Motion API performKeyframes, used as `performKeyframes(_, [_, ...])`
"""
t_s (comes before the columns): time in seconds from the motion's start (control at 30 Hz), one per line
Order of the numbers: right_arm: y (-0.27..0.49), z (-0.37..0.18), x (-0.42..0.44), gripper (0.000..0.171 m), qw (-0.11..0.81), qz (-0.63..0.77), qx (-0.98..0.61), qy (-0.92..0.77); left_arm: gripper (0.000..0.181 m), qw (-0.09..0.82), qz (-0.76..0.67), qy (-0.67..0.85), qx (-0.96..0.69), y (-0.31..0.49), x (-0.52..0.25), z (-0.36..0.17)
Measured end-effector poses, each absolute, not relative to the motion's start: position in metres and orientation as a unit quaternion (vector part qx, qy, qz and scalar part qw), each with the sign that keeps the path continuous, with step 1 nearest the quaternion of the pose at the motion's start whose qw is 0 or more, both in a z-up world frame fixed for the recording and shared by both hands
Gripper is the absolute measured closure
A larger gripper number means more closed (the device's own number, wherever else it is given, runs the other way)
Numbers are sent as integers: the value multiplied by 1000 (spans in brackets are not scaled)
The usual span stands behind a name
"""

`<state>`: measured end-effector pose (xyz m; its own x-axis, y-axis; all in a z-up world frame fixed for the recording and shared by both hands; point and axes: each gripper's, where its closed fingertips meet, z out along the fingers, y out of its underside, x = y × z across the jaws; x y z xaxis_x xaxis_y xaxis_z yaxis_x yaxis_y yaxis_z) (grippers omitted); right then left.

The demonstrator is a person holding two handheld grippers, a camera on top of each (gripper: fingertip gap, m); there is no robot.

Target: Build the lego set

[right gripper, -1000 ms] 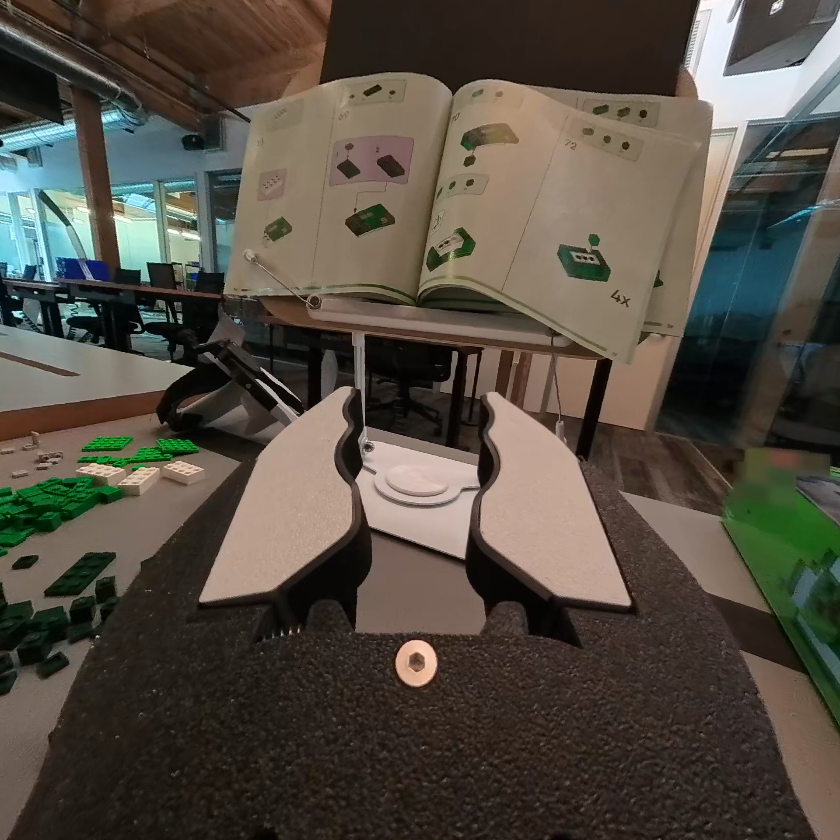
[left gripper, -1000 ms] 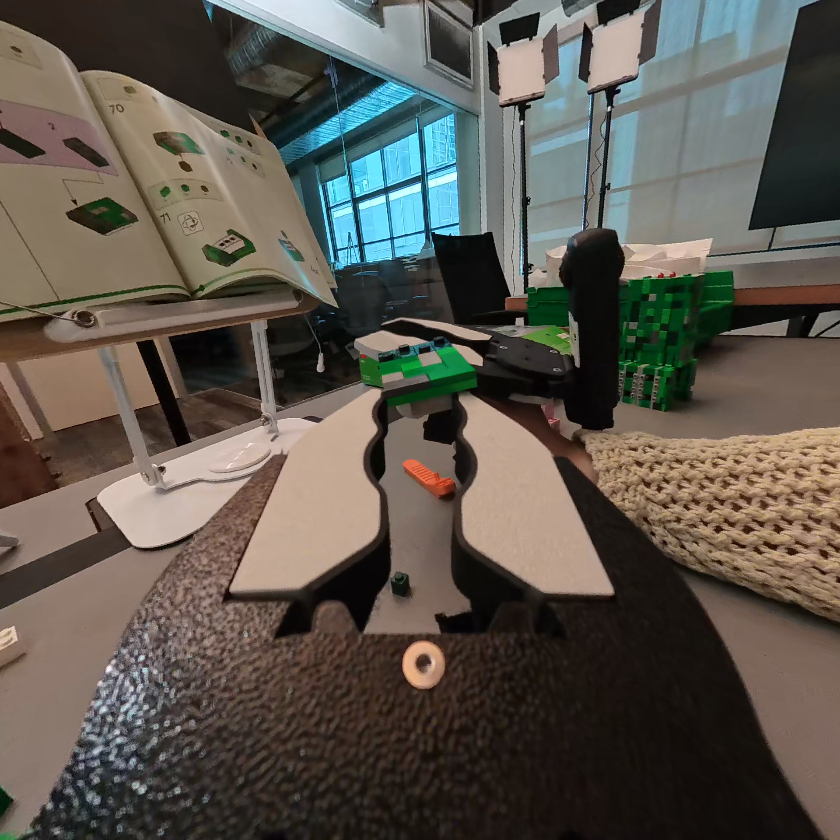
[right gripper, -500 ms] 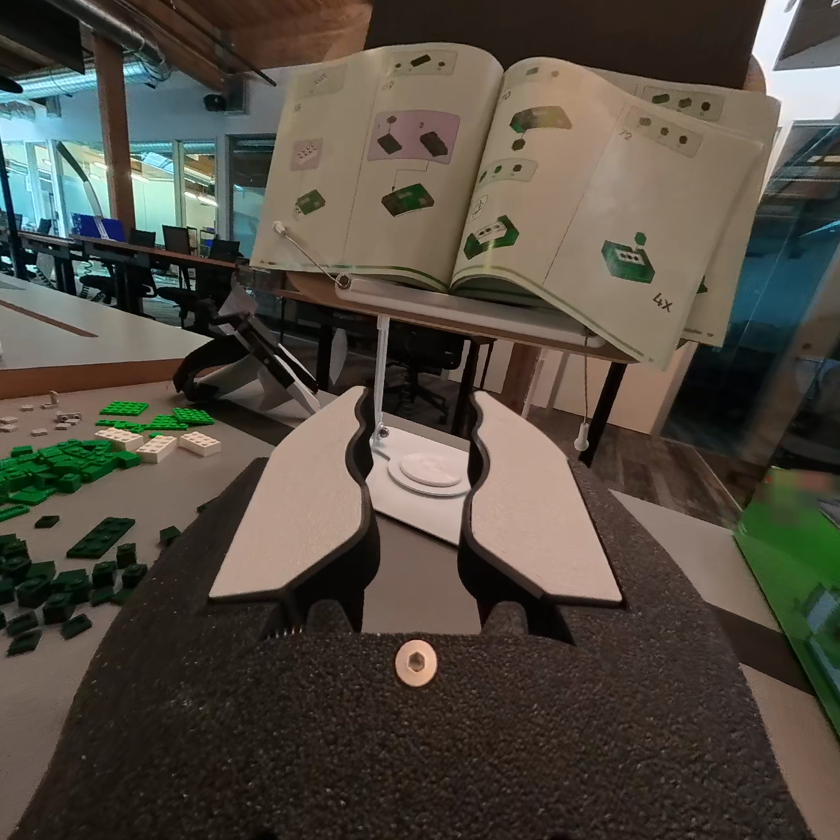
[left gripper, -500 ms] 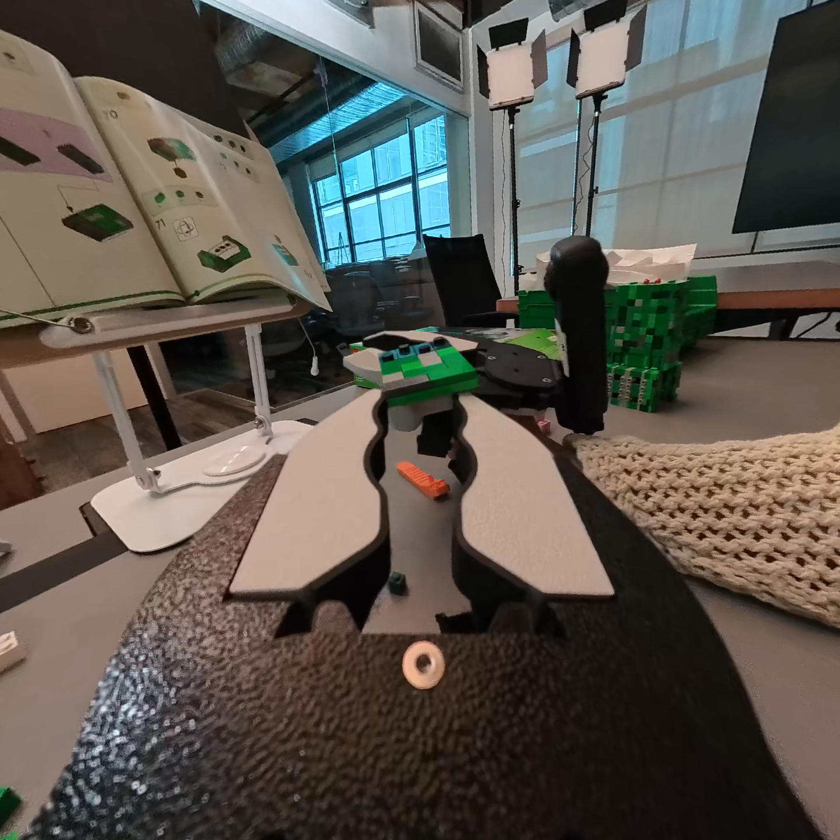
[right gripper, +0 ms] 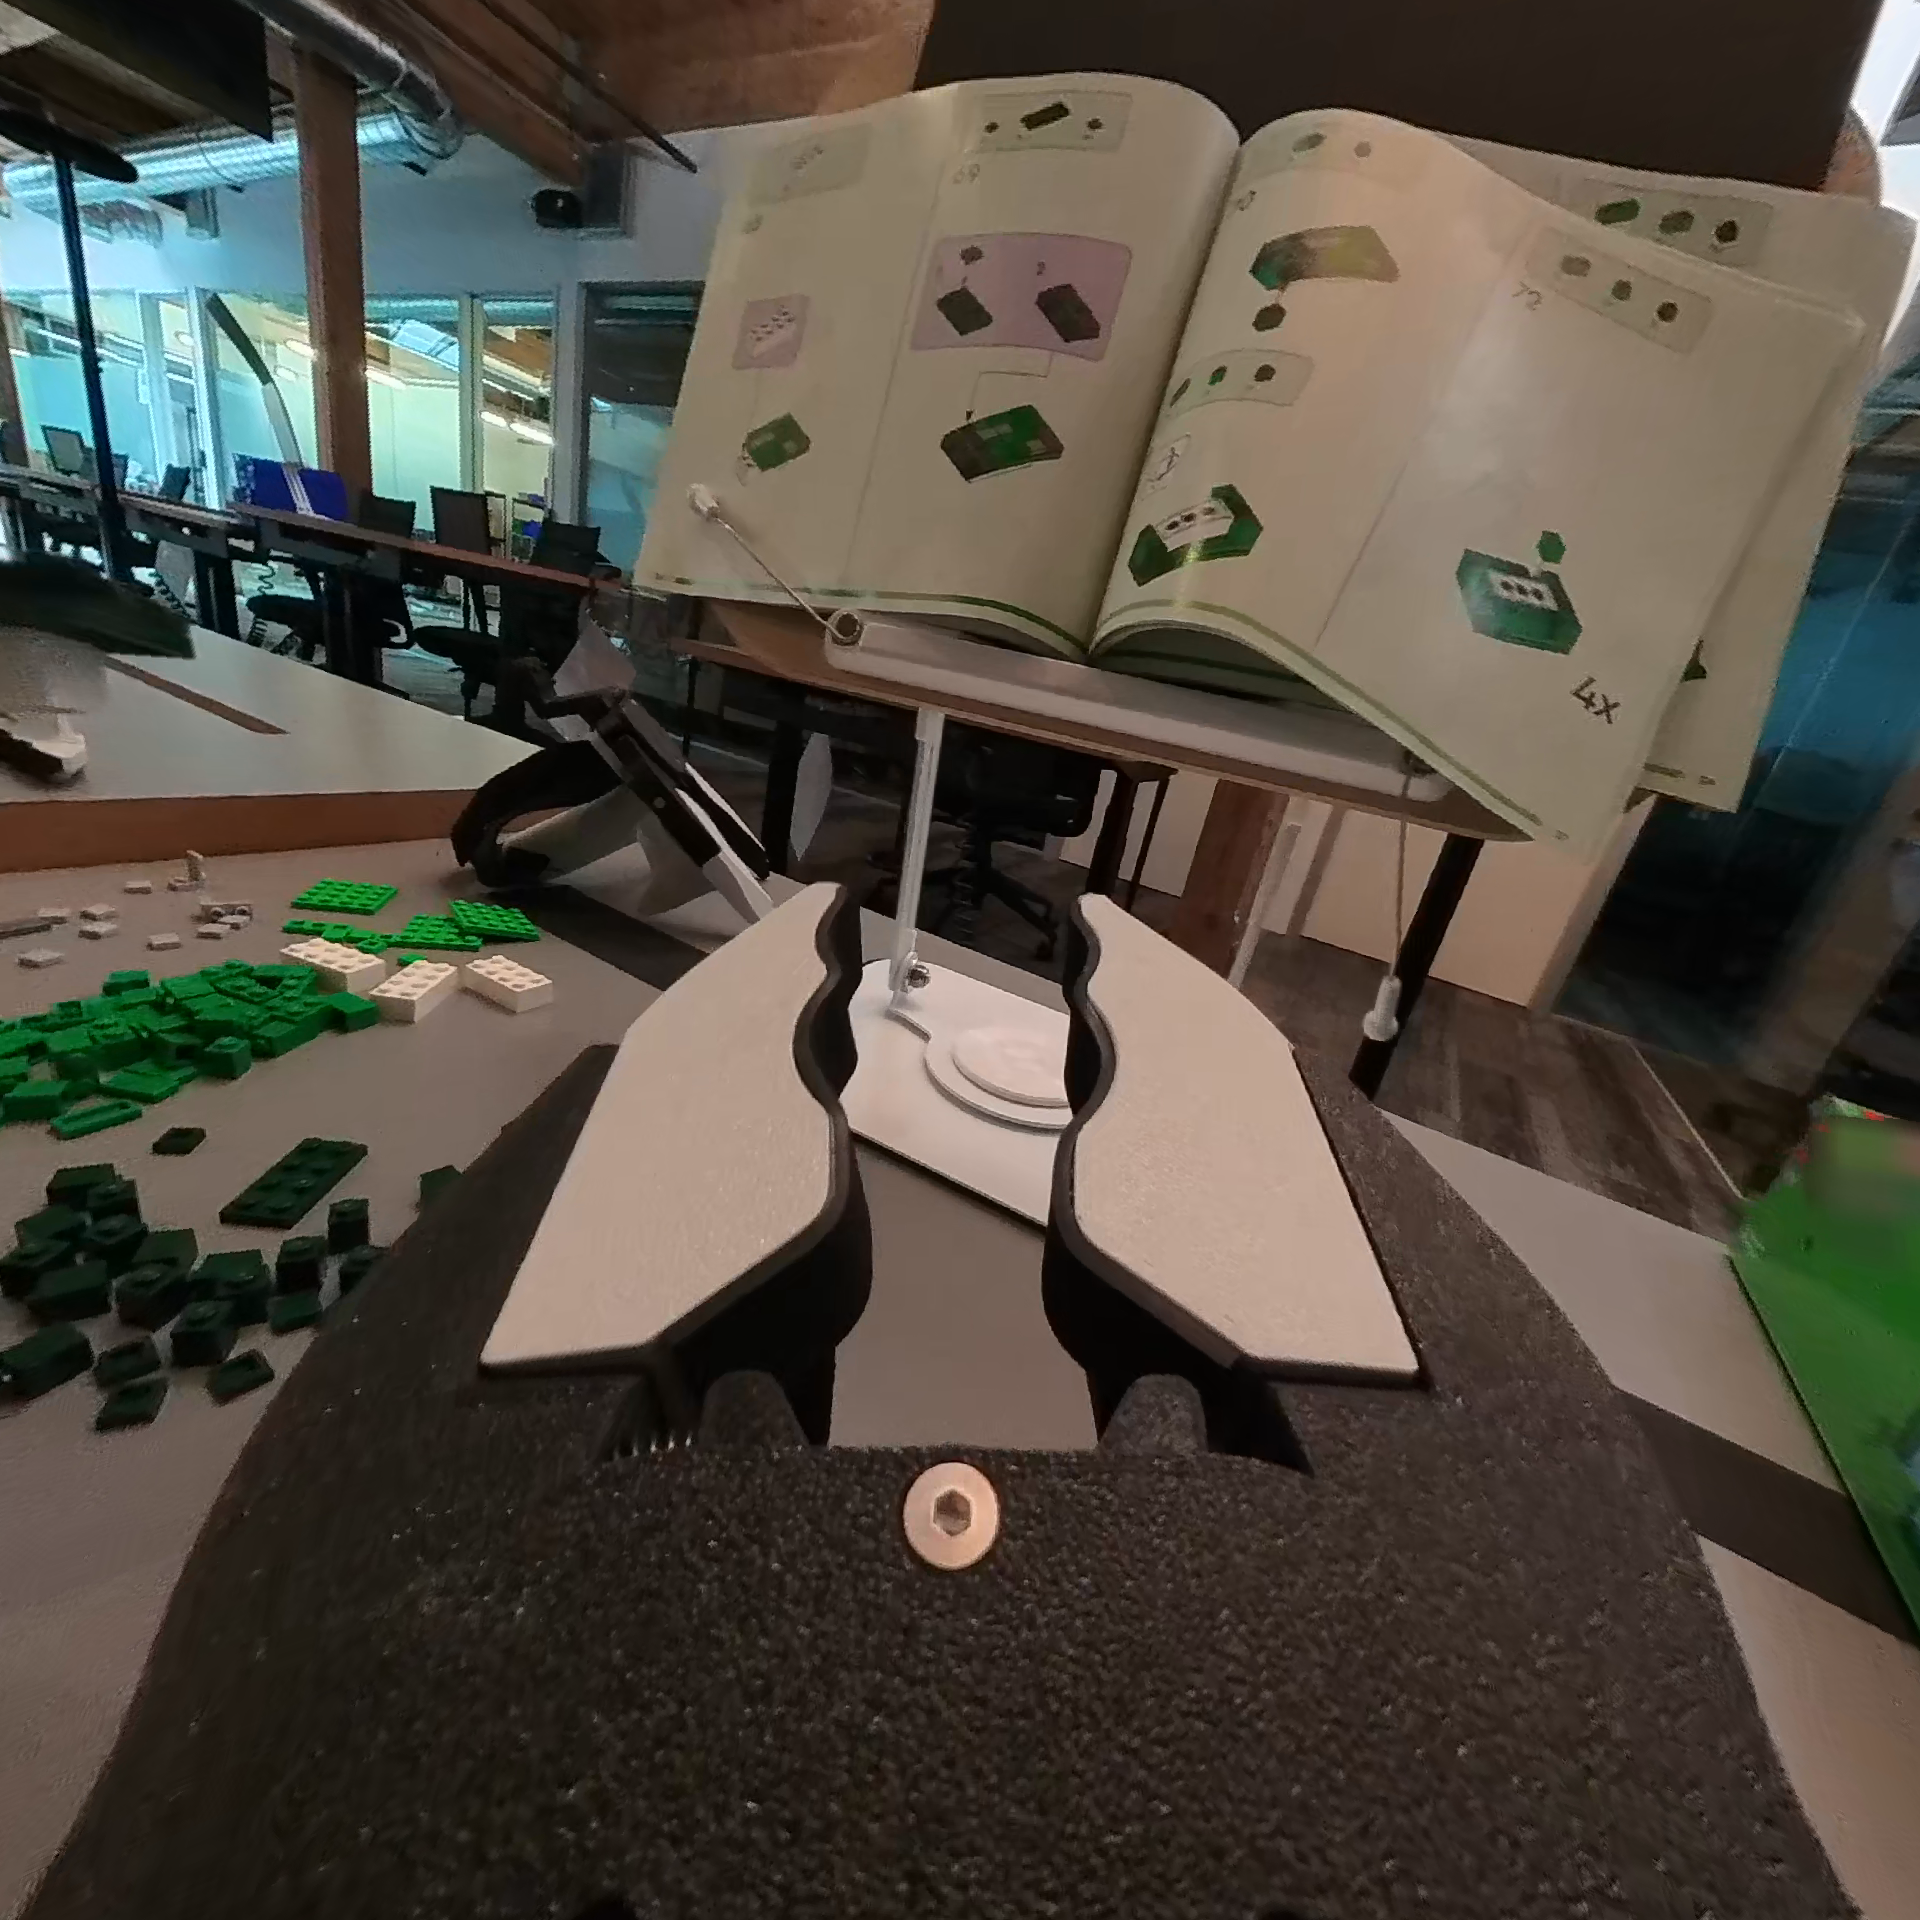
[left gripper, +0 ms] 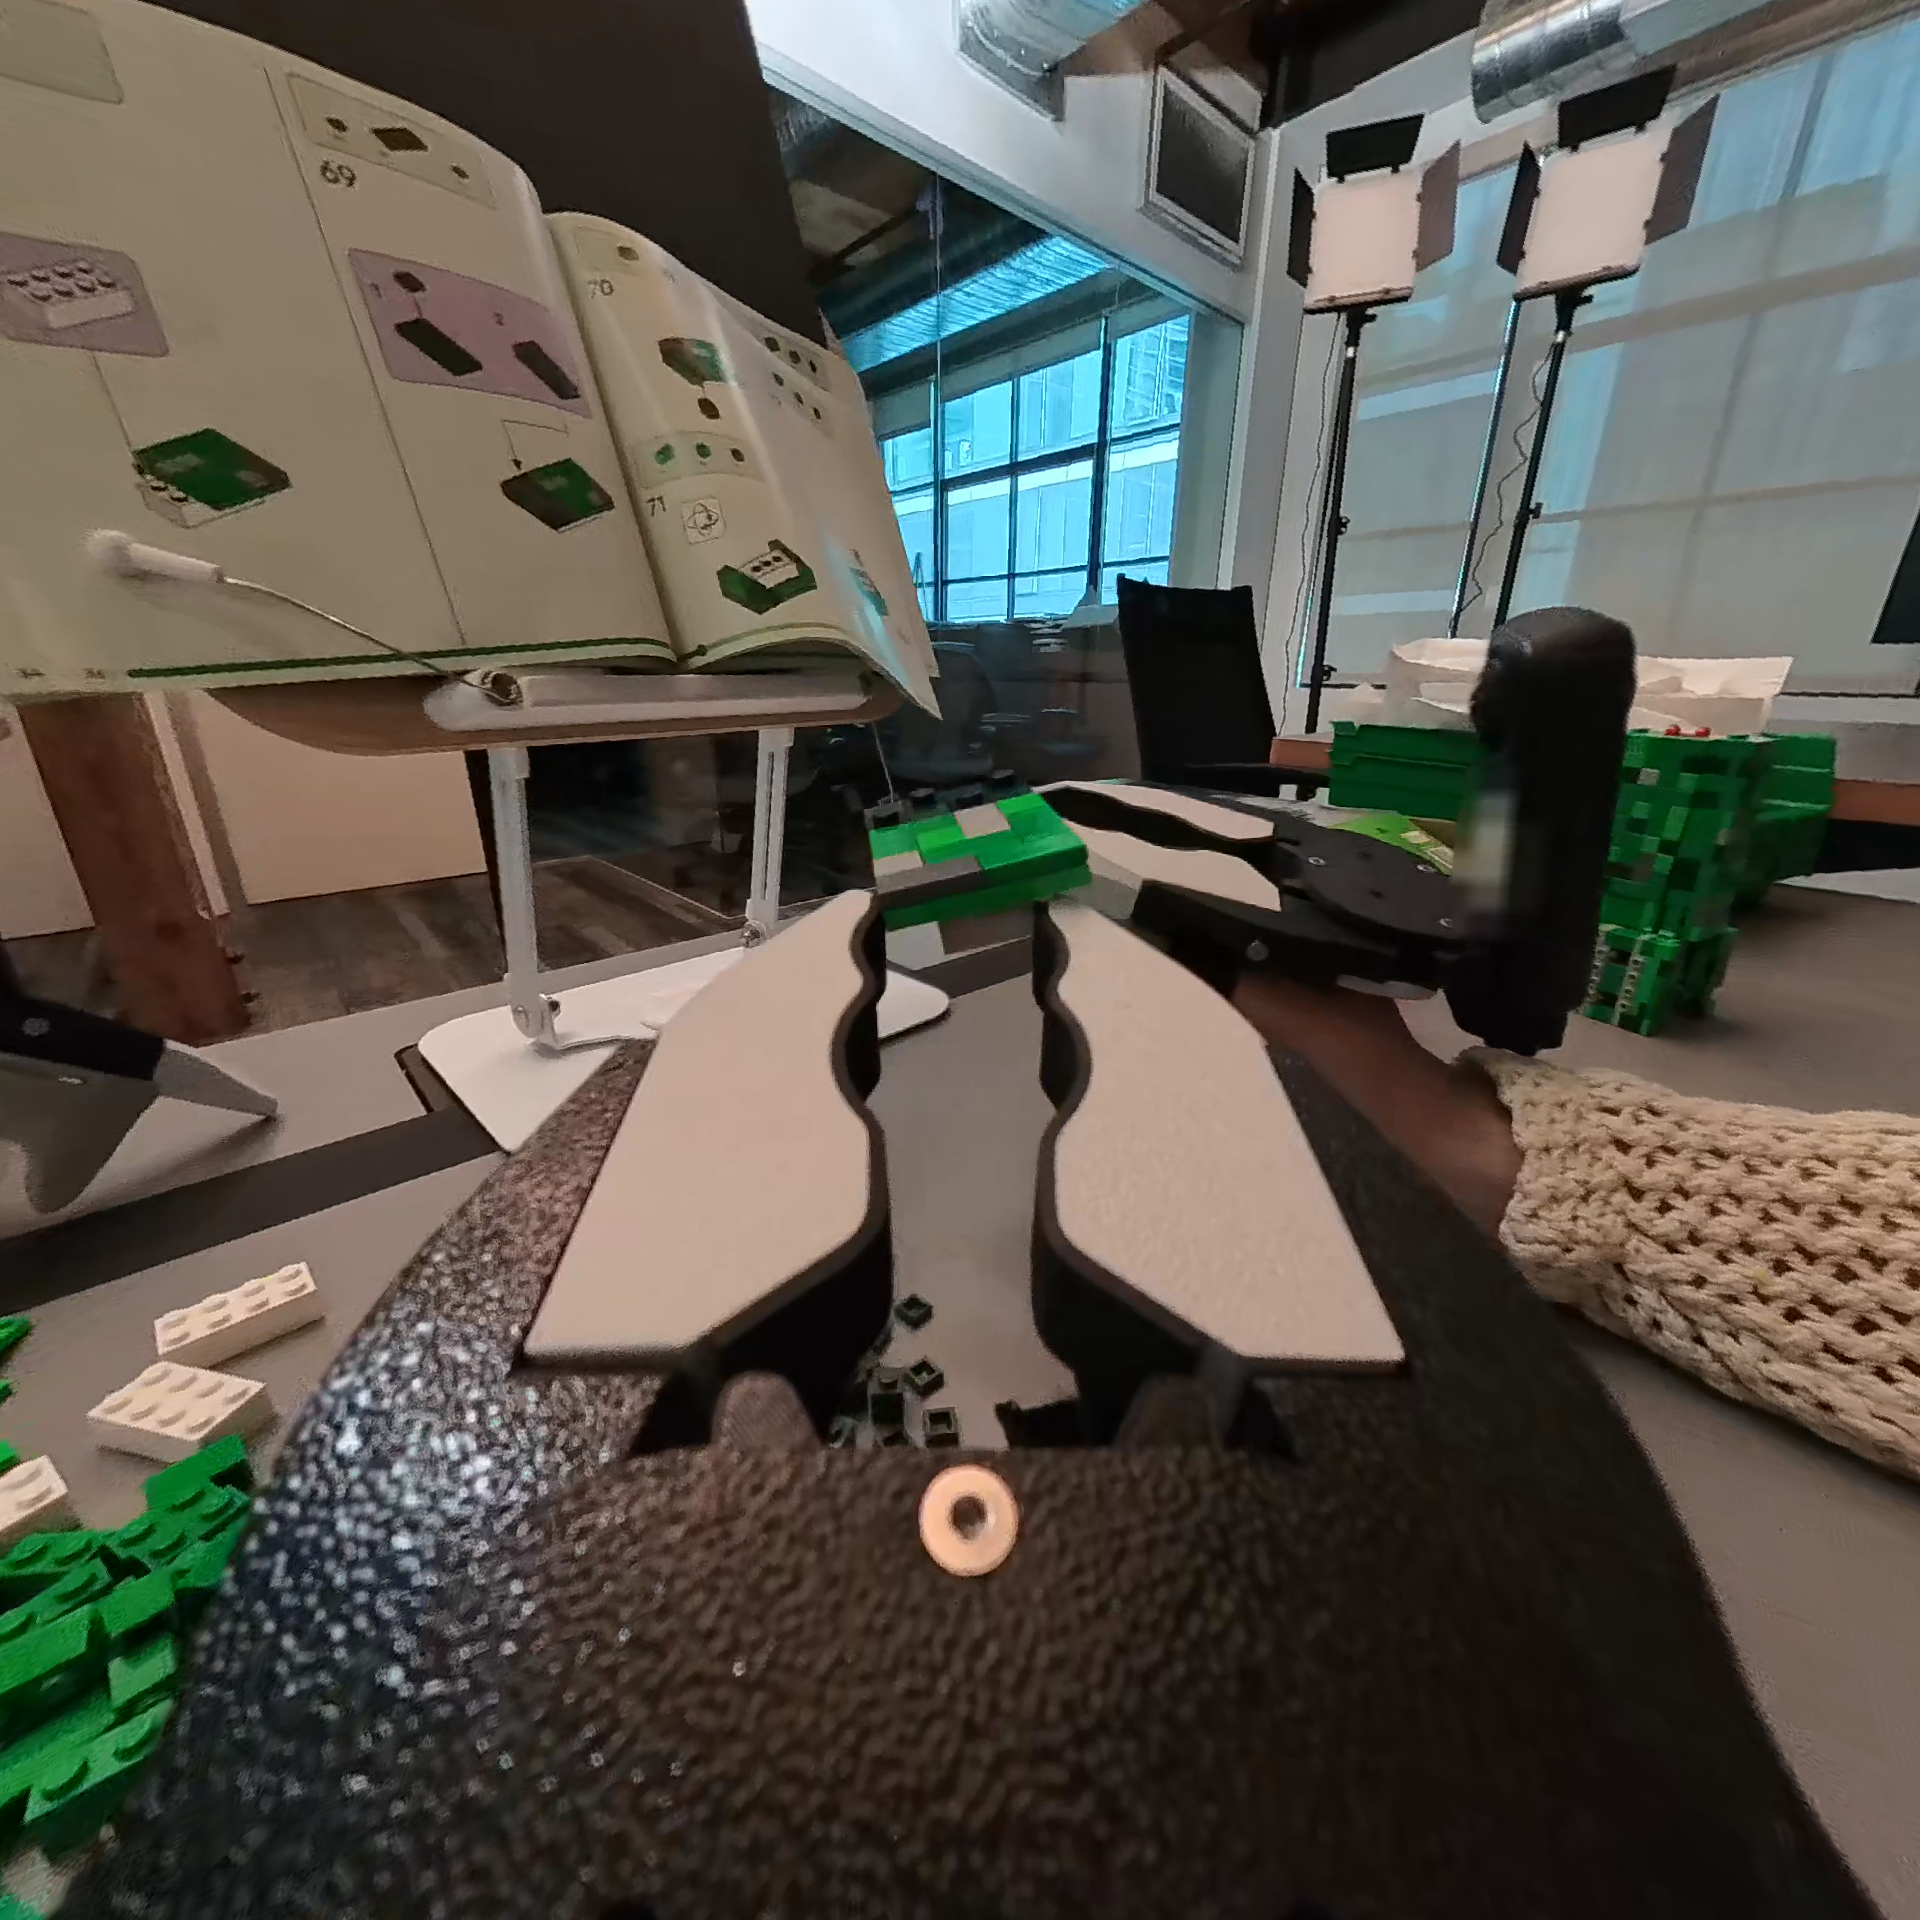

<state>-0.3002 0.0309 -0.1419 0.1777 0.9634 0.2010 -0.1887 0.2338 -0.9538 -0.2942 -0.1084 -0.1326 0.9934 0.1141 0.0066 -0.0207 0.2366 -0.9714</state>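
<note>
Grey worktop (right gripper: 582, 1049) carries an instruction booklet (right gripper: 1195, 395) propped at its far edge, likely for reading. Loose bricks (right gripper: 156, 1039) lie leftward. Right gripper (left gripper: 1081, 842) clamps the green assembly (left gripper: 977, 862); left gripper (left gripper: 956, 935) gapes, empty.

The left tool (left gripper: 956, 935) has swung leftward: the instruction booklet (left gripper: 416, 416) now fills the upper left of its frame, and white bricks (left gripper: 208, 1361) and green pieces (left gripper: 94, 1621) have entered at lower left. The green-and-grey assembly (left gripper: 977, 857) seems to have left its tips, now held only by the right tool (left gripper: 1060, 831) at centre right. The orange piece is gone from view. In the right view the booklet (right gripper: 1195, 395) looms larger.
</note>
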Motion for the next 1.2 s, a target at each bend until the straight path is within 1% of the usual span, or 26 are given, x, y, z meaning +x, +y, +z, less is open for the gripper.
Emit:
performKeyframes(0.43, [17, -147, -304, 140, 646, 422, -399, -495, 155, 788, 57, -46, -612, -113, -300, -132])
performKeyframes(0.47, [16, -147, -304, 139, 649, 419, -397, -497, 155, 787, 56, -46, -613, -113, -299, -132])
performKeyframes(0.57, [20, -142, -302, 131, 672, 402, -391, -483, 155, 785, 56, -42, -615, -111, -298, -133])
performKeyframes(0.8, [18, -144, -303, 133, 665, 406, -389, -492, 155, 789, 64, -48, -609, -115, -301, -130])
performKeyframes(0.93, [15, -145, -304, 135, 663, 403, -384, -500, 155, 785, 107, -44, -609, -124, -313, -127])
performKeyframes(1.07, [14, -147, -303, 133, 662, 399, -383, -506, 155, 787, 122, -95, -597, -147, -329, -132])
performKeyframes(1.1, [15, -146, -301, 131, 666, 395, -383, -504, 155, 789, 117, -105, -594, -151, -329, -134])
performKeyframes(1.2, [18, -146, -300, 132, 665, 397, -388, -499, 155, 797, 94, -125, -583, -156, -318, -136])
